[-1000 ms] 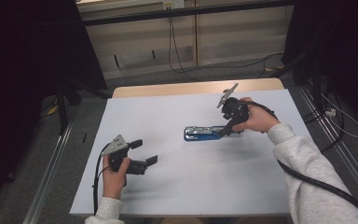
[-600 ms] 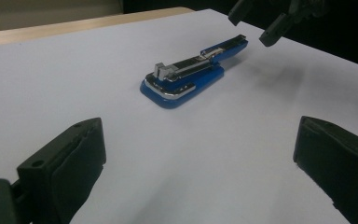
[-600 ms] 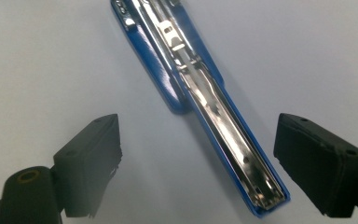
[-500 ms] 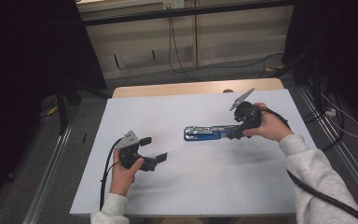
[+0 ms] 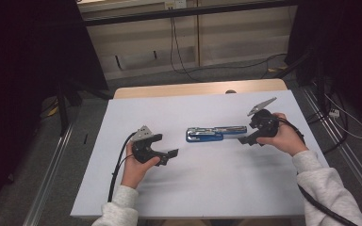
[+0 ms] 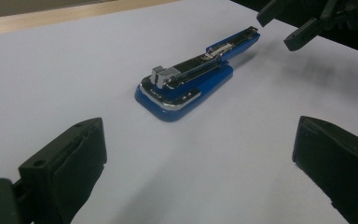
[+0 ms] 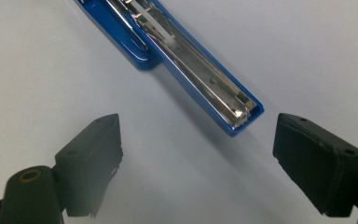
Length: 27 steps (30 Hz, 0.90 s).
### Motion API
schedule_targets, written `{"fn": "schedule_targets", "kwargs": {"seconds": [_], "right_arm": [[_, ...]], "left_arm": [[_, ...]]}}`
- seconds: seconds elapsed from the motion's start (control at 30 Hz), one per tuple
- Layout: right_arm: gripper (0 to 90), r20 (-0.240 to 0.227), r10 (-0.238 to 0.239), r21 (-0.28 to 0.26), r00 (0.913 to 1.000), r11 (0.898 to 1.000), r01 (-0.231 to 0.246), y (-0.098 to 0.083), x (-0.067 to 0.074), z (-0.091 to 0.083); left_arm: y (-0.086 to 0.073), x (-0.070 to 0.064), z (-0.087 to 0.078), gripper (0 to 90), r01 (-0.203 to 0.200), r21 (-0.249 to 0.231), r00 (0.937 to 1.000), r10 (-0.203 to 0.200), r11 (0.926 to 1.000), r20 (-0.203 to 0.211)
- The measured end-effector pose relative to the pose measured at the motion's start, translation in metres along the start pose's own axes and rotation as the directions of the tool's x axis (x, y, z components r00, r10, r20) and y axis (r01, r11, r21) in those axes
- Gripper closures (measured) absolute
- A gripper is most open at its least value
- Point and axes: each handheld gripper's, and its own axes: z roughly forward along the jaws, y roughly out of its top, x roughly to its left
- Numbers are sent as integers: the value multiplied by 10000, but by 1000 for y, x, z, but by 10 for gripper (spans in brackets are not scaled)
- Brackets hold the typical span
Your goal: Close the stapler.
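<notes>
blue stapler (image 5: 215, 133) lies mid-frame on the white bench (image 5: 207, 188), long axis left-right, its thin end just beside the right gripper (image 5: 245, 139), jaws spread and empty, while the equally spread left gripper (image 5: 168, 157) sits farther off at lower left

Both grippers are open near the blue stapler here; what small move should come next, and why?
Probably ease the right gripper forward so its open jaws straddle the narrow end of the blue stapler, then close. That end lies just ahead of the jaws, untouched, while the left gripper sits farther off.
</notes>
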Motion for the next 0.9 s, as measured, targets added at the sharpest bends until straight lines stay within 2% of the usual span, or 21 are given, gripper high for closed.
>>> {"fn": "schedule_targets", "kwargs": {"seconds": [0.07, 0.13, 0.2, 0.3, 0.4, 0.5, 0.57, 0.7, 0.9], "right_arm": [[161, 11, 121, -120, 9999, 9999, -121, -5, -1, -1], [172, 54, 371, -320, 9993, 9988, -369, -9, -3, -3], [203, 200, 379, -429, 9991, 9984, -370, -13, -5, -3], [269, 427, 463, -546, 9980, 9975, -439, -17, -6, -7], [355, 539, 689, -920, 9962, 9937, -637, -20, -7, -9], [456, 860, 800, -984, 9931, 9926, -714, -23, -9, -9], [531, 798, 1094, -1169, 9908, 9881, -996, -24, -9, -9], [710, 1008, 1153, -1199, 9882, 9874, -1030, -26, -8, -8], [893, 1179, 1350, -1202, 9838, 9854, -1208, -30, -10, -1]], "left_arm": [[1, 0, 3, 29, -57, 265, 9998, 63, 9996, -211], [2, 0, 5, 34, 58, 233, 9998, -54, 9997, -191], [4, 1, 8, 61, -54, 429, 9992, 71, 9991, -386], [5, 3, 11, 141, -77, 381, 9993, 91, 9992, -375], [5, 6, 16, 221, -96, 469, 9976, 127, 9989, -676], [7, 10, 19, 350, -104, 737, 9955, 172, 9972, -931], [10, 11, 22, 450, -61, 889, 9949, 150, 9960, -997], [14, 13, 26, 639, 175, 1041, 9934, -55, 9944, -1148], [14, 18, 36, 835, 421, 1249, 9913, -258, 9913, -1288]]}}
